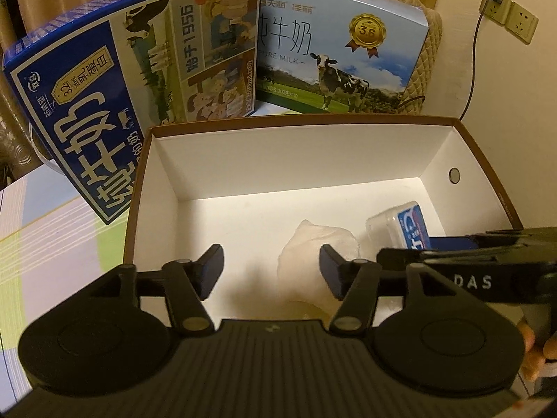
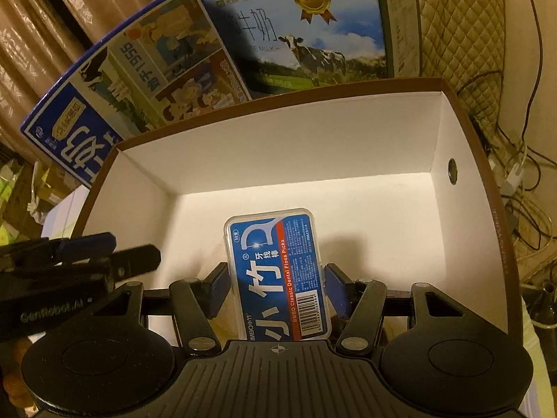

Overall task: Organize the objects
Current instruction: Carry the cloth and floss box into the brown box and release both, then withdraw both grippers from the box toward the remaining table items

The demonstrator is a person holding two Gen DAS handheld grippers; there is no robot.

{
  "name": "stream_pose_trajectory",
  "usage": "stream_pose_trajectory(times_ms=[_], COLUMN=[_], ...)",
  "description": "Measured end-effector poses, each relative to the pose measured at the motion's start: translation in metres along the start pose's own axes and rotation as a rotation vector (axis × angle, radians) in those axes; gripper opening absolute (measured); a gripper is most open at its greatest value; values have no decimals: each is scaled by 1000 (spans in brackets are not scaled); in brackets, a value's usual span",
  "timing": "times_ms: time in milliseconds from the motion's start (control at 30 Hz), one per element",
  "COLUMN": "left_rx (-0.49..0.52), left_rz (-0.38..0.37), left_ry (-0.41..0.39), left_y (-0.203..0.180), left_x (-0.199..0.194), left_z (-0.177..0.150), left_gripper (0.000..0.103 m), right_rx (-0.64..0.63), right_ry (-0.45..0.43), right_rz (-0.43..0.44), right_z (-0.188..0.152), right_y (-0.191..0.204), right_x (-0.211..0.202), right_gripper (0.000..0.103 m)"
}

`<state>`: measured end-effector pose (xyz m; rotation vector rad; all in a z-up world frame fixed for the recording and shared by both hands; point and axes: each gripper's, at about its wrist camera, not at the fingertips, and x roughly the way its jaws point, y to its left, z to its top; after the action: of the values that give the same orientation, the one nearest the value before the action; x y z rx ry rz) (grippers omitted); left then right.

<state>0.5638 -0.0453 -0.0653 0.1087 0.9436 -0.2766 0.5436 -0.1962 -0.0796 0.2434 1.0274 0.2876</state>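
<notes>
Right wrist view has the dental floss pick box point(image 2: 276, 275) clamped between the two blue pads of the right claw point(image 2: 276, 287), held label-up inside the open white cardboard box point(image 2: 278, 146) and just above its floor, toward the near right part. Judging by that, the step in hand is setting the floss picks down in the box; the next move would call for lowering until the case rests flat, then spreading the pads and lifting straight back out. From the left wrist view, the left claw point(image 1: 271, 270) hangs wide and empty over the near middle of the same box, with a crumpled pale wrapper or tissue point(image 1: 318, 249) lying on the floor just beyond its pads; what that item is cannot be told for sure. The floss case sits just right of that wrapper, so it could land on its edge if it drifts left. The right claw's arm also crosses close to the left claw's right finger, leaving little room between the two tools. Beyond the far wall stand a dark blue milk carton point(image 1: 132, 97), leaning at the far left, and a light blue milk carton point(image 1: 341, 55) with a cow picture. A wall socket point(image 1: 508, 17) with a cable shows at the far right.
</notes>
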Motion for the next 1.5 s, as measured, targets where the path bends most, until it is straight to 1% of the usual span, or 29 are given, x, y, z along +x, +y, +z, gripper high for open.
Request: stream_pose_trajectory(times_ms=[100,167,200,233,267,333,467,567,767,933,1167,1333,1500], left_rx=[6,5,4,4,5,7,6,4,-7,-18,-48,-52,-61], left_rz=[-2,-4,-6,-8,-9,-10,-21,-18,-6,-17,-30,-19,-27], left_ry=[-4,-8,-12,-17,-21,-26,-37,-41,-47,-56,-53,-53,-55], left_y=[-1,-1,-1,-1,-1,-2,0,1,0,-3,-9,-13,-16], left_x=[-2,-5,-6,-9,-11,-16,-30,-40,-63,-86,-112,-129,-144], left_z=[-1,-2,-2,-2,-2,-3,-8,-13,-25,-42,-64,-80,-94], left_gripper=[61,66,70,72,72,74,82,85,87,87,88,88,88], right_rx=[-7,-1,7,13,16,9,-26,-44,-42,-44,-26,-30,-25], right_ry=[-31,-55,-70,-80,-84,-96,-108,-111,-119,-130,-134,-139,-136], right_rz=[-14,-11,-2,5,7,9,0,-8,-5,-11,-3,5,1], right_z=[-1,-1,-1,-1,-1,-3,-11,-20,-37,-54,-76,-91,-105], right_y=[0,-2,-3,-4,-5,-6,-4,-1,4,7,11,16,20], right_x=[-3,-7,-9,-12,-15,-23,-44,-59,-85,-107,-131,-147,-160], right_gripper=[61,72,74,77,78,78,79,80,80,80,81,81,81])
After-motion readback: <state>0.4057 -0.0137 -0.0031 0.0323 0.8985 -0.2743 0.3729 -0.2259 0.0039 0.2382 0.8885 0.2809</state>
